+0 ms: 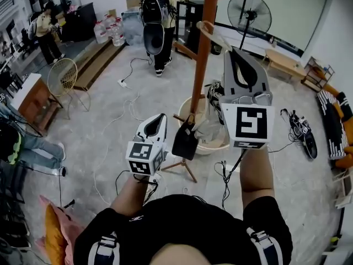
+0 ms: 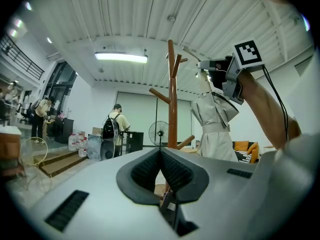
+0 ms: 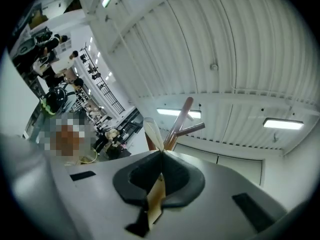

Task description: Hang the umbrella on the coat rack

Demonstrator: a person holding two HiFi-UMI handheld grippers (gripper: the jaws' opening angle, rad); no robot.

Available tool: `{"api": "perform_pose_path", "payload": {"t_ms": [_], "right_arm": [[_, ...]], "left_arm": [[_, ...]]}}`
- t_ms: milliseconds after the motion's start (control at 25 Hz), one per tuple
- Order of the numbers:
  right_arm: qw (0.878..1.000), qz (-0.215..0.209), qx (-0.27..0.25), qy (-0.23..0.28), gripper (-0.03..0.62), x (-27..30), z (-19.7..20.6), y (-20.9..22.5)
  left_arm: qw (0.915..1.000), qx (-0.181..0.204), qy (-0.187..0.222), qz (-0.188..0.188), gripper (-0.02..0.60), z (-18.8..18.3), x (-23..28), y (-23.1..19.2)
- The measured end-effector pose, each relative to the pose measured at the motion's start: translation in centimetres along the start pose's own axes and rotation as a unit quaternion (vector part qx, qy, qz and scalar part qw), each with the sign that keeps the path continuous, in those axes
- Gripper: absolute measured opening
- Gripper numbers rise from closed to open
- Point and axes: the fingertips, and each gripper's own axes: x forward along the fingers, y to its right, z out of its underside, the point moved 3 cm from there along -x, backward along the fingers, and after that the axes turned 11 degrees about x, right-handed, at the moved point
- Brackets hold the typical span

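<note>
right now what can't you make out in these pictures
- coat rack top: cut off by the head view's upper edge
- whether the beige strap in the right hand-held gripper is over a peg: too small in every view
- umbrella lower end: left gripper view, hidden behind the left hand-held gripper

Bright, even light from ceiling strip lamps; fisheye bending, dark vignetted corners.
</note>
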Motion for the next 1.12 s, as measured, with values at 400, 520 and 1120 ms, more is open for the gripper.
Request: {"api": "perform_pose_path", "payload": {"t_ms": [400, 520, 1120], "right_arm": [[0.998, 0.026, -0.043, -0.043, 0.015, 2.2, 2.5, -3.1], [0.998, 0.034, -0.028, -0.049, 0.015, 2.5, 2.6, -1.8], [0.989, 0.034, 0.015, -0.143, 0.015, 3.7, 7.2, 1.1]], "left_arm": [[0.9999, -0.007, -0.004, -0.006, 0.017, 2.9, -1.4, -1.5], [0.9999, -0.008, -0.007, -0.005, 0.018, 2.6, -1.0, -1.1], [0.9998, -0.007, -0.018, 0.005, 0.017, 2.1, -0.8, 0.3]]}}
